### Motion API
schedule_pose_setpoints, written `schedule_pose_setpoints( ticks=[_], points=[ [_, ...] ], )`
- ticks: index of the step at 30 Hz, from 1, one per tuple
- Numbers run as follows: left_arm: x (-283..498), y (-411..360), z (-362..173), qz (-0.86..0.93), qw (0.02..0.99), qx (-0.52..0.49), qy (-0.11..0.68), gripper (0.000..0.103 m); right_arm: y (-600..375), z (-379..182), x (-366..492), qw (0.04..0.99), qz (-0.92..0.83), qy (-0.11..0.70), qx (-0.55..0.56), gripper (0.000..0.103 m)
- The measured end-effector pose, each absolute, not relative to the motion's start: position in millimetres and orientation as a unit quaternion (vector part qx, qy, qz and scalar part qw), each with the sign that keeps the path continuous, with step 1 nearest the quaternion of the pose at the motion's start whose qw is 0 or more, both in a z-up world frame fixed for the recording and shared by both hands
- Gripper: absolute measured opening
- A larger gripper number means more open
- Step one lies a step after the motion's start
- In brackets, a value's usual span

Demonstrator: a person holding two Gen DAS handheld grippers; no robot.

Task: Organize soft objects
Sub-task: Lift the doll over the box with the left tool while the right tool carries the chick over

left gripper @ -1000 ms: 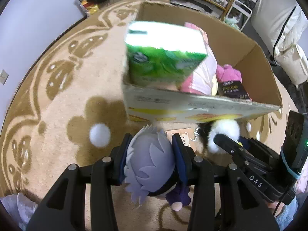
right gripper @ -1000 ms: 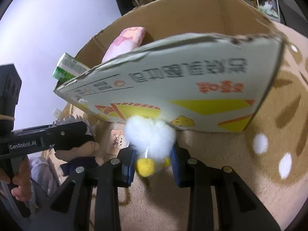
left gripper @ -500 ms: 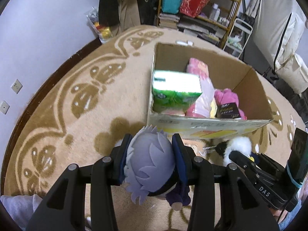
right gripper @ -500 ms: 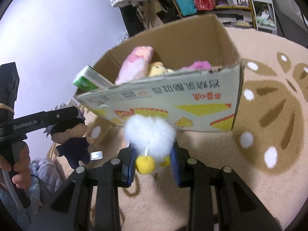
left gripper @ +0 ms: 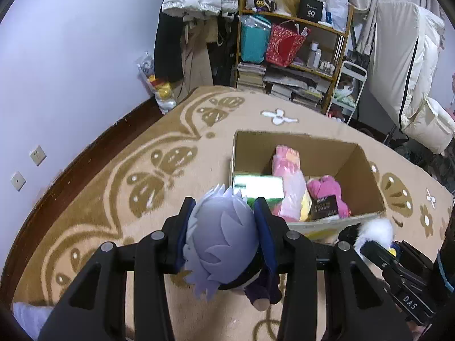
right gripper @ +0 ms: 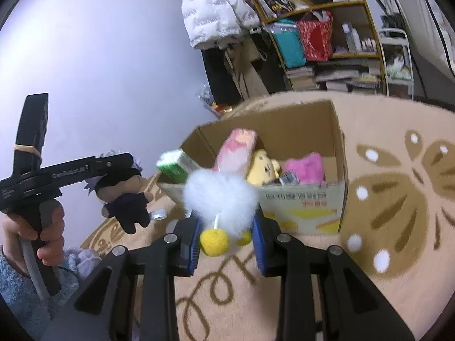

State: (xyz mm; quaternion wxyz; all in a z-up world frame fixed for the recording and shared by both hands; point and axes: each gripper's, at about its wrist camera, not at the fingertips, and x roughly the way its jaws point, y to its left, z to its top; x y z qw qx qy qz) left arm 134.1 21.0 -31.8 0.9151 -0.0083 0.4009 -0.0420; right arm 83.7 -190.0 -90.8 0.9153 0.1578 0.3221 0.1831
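Left tool (left gripper: 224,237) grips the grey-haired plush doll (left gripper: 220,241), right tool (right gripper: 226,237) the white fluffy toy (right gripper: 220,199), both raised to clear the cardboard box (right gripper: 301,207) rim.

Lilac wall (left gripper: 71,56), patterned tan rug (left gripper: 142,176), cluttered wooden shelf (left gripper: 295,42).

I read "DAS" on the right gripper (left gripper: 409,298), "GenRobot.AI" along the left gripper (right gripper: 69,174), and "40" on a black box (left gripper: 310,8) on the shelf (left gripper: 295,21).
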Motion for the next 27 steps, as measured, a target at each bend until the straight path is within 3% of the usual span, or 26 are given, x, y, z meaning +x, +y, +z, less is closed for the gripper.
schedule_pose_setpoints(
  ticks=[27],
  points=[
    [210,-13,43,-0.055,0.945,0.040,0.320,0.041,-198,-21,151,0.948,0.184,0.236,0.112,0.033]
  ],
)
